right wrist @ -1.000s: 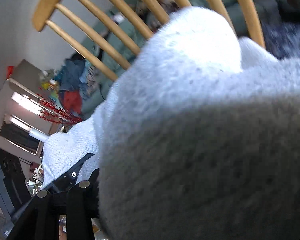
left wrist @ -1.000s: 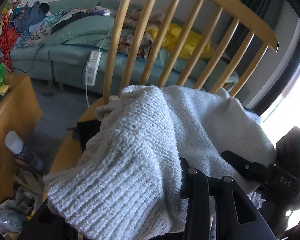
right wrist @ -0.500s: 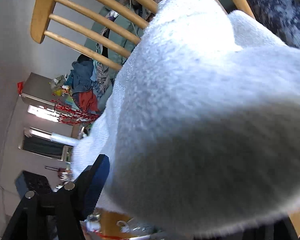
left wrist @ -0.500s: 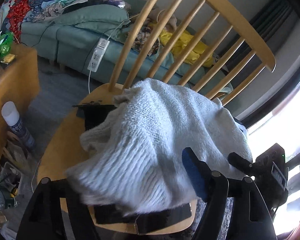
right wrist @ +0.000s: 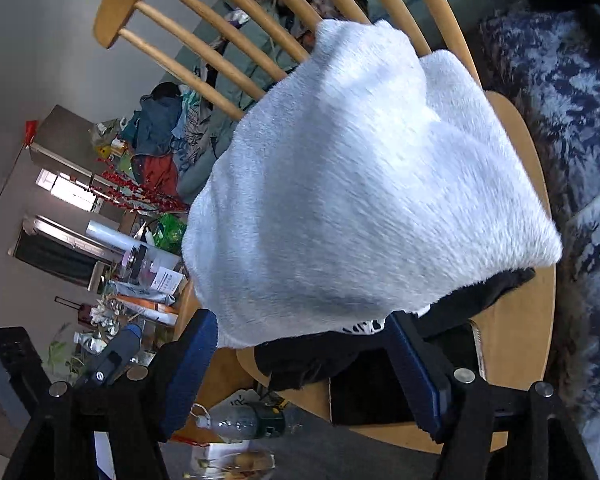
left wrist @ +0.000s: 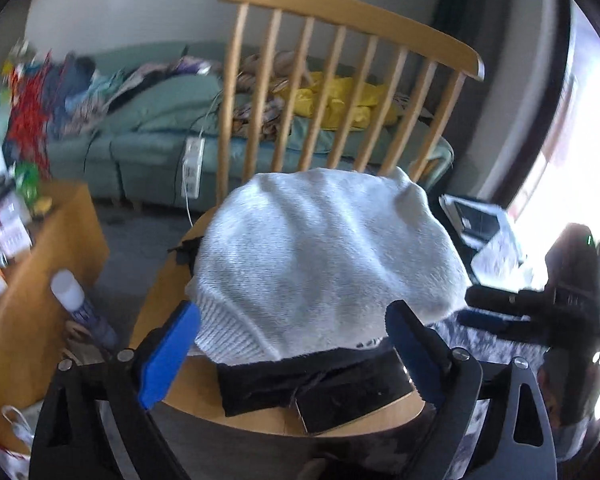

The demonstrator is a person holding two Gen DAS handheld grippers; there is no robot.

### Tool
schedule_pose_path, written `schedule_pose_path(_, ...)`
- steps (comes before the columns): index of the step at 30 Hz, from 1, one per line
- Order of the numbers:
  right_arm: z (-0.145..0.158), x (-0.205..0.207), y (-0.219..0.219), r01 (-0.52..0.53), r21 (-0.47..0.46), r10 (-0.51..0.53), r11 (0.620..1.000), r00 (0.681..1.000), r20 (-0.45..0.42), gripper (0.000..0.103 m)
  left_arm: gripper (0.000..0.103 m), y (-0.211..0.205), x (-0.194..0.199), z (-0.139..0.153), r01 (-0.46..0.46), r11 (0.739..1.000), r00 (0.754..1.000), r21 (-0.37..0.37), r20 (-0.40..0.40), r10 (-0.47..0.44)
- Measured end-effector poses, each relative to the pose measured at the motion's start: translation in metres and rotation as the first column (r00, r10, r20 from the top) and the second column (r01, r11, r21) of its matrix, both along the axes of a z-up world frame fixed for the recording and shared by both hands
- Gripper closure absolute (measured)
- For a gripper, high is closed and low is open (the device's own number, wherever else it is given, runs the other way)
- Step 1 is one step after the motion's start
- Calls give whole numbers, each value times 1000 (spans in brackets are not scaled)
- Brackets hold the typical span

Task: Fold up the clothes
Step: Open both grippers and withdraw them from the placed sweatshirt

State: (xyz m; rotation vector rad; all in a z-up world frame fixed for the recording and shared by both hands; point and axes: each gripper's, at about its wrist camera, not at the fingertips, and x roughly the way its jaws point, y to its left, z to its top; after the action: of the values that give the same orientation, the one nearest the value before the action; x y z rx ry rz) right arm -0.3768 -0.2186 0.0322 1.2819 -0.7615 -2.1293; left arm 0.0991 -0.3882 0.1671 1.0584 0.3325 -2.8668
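A pale grey-white knitted sweater point(left wrist: 324, 256) lies folded in a rounded bundle on the seat of a wooden spindle-back chair point(left wrist: 352, 32). It rests on a black garment point(left wrist: 312, 384) at the seat's front. My left gripper point(left wrist: 296, 356) is open and empty, its blue pads just in front of the sweater. My right gripper point(right wrist: 300, 368) is open and empty too, close to the sweater point(right wrist: 364, 184) and the black garment point(right wrist: 312, 360). The right gripper also shows at the right edge of the left wrist view point(left wrist: 572, 304).
A wooden side table point(left wrist: 40, 280) with clutter and a white-capped bottle point(left wrist: 80, 304) stands to the left. A green sofa point(left wrist: 160, 120) piled with clothes lies behind the chair. A blue patterned rug point(right wrist: 572, 120) covers the floor to the right.
Both grippers have let go of the sweater and pulled back from it. The sweater now lies folded on the chair seat.
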Motion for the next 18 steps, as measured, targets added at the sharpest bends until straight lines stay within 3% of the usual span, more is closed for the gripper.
schedule_pose_path(7, 9, 43, 12, -36, 93, 46, 995, 994, -103, 31, 3, 49, 39, 11, 30, 980, 992, -196, -114, -53)
schedule_pose_path(12, 19, 77, 16, -41, 165, 78, 985, 972, -222, 31, 0, 93, 71, 13, 30, 933, 978, -359, -180, -101)
schedule_pose_path(14, 19, 92, 19, -30, 200, 87, 979, 956, -282, 31, 0, 105, 84, 11, 9, 919, 972, -393, -213, -101)
schedule_pose_path(18, 15, 120, 26, -31, 262, 127, 965, 924, -360, 31, 0, 120, 99, 6, -16, 918, 967, -396, -241, -87)
